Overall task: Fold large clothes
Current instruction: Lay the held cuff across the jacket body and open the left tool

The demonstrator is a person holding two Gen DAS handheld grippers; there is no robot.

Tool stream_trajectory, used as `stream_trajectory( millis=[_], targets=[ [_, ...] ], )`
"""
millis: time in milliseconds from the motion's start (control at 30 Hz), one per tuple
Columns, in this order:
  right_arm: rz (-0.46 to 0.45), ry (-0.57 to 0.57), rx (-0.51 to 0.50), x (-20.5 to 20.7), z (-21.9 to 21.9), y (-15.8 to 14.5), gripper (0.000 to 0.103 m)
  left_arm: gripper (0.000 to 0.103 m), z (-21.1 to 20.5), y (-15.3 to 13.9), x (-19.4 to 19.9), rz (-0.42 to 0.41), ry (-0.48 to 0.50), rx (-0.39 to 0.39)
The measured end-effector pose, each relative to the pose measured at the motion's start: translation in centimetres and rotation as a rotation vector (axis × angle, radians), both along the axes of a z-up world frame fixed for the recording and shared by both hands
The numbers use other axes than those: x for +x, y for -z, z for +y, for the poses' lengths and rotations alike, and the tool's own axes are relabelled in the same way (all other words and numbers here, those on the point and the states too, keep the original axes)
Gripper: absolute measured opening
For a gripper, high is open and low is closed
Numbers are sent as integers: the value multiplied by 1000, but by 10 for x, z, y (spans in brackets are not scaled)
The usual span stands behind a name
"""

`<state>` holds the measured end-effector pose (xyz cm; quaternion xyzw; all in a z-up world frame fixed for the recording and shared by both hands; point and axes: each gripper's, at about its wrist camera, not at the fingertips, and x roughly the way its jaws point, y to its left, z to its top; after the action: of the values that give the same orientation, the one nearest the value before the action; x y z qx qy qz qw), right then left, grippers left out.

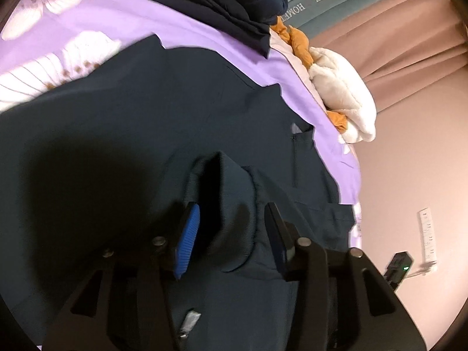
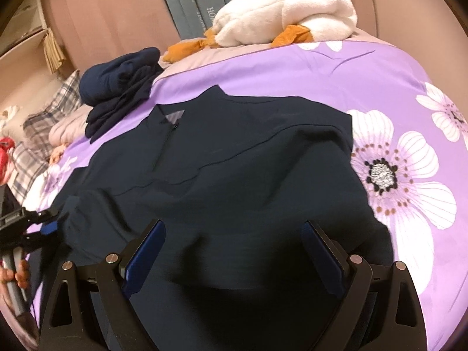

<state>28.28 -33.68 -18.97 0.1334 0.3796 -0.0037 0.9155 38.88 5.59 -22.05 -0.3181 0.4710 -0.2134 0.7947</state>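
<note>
On the bed, a dark jacket [image 2: 234,158] lies spread flat over the purple flowered bedspread [image 2: 380,67]. At its left side the left gripper [image 1: 231,234] has its fingers [image 1: 187,237] released, parted around the raised cuff [image 1: 231,181] of the sleeve without pressing it. Farther right, the right gripper [image 2: 234,251] hangs over the jacket's near edge, fingers spread wide, grasping nothing.

Left tool [image 1: 231,228] part open, right tool [image 2: 234,251] wide open, both angled downward.
</note>
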Motion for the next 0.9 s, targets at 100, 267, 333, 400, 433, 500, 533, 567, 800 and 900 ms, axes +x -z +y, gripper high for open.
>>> stream_trajectory(
  millis=[100,267,333,400,433,500,533,567,800,900],
  targets=[
    [11,-15,-9,5,7,4,95,4,-11,-1,2,-14,28,32],
    [26,-56,-39,10,17,7,95,4,-3,1,-19,-48,91,5],
    [93,-70,-72,14,18,17,95,4,5,12,-26,-6,107,40],
    [158,-60,-146,13,17,27,95,5,11,25,-32,37,122,121],
    [168,-61,-169,12,17,29,95,5,11,28,-34,43,141,147],
    [188,-71,-218,8,18,32,95,4,15,26,-38,36,143,179],
    [202,-78,-233,8,19,32,95,0,17,24,-40,42,138,207],
    [218,-81,-248,7,20,32,95,0,19,21,-42,42,136,228],
    [81,-98,-230,-7,41,-10,95,8,2,-21,-55,-96,137,306],
    [28,-155,-208,-1,68,-15,95,13,-18,-24,-44,-127,149,294]
  ],
)
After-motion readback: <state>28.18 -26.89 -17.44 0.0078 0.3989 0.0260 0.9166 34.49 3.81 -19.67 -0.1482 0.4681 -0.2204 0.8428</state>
